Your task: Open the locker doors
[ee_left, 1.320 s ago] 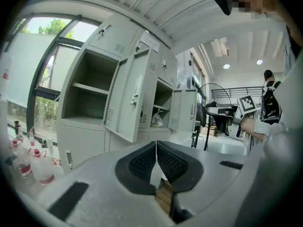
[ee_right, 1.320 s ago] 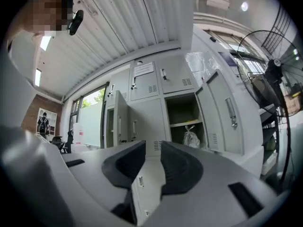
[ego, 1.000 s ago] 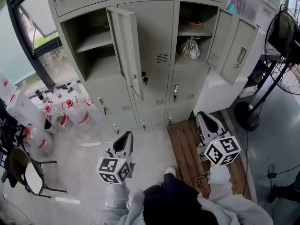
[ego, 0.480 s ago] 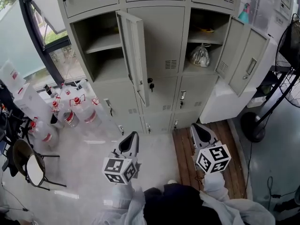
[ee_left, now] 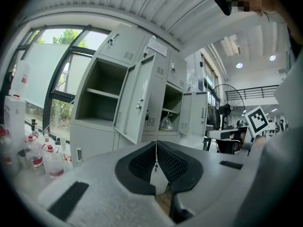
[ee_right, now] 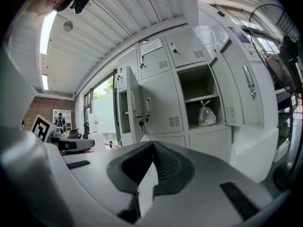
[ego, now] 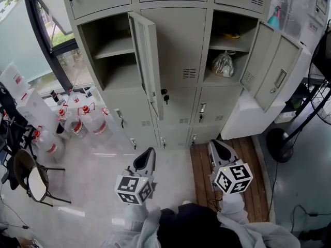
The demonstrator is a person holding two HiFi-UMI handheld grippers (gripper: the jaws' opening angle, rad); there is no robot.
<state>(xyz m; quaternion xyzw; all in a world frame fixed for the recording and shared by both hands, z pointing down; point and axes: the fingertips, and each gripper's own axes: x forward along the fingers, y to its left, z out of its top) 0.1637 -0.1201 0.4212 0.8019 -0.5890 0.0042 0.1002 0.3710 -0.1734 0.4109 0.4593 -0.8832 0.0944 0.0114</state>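
The left hand-held gripper [ego: 149, 152] and right hand-held gripper [ego: 213, 144] are closed, empty. Bottles [ego: 77, 122] are clustered at ten o'clock, an open locker door [ego: 147, 61] at twelve.

Bright daylight from window [ego: 36, 40] at left; lamps [ee_left: 239, 65] flare. Gripper views fisheye, corners black. Floor [ego: 98, 164] hazy, washed.

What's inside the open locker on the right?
In the locker, under its shelf, sits a knotted clear plastic bag. On the shelf lies a small yellowish thing, too small to identify. The bag's contents are not visible.
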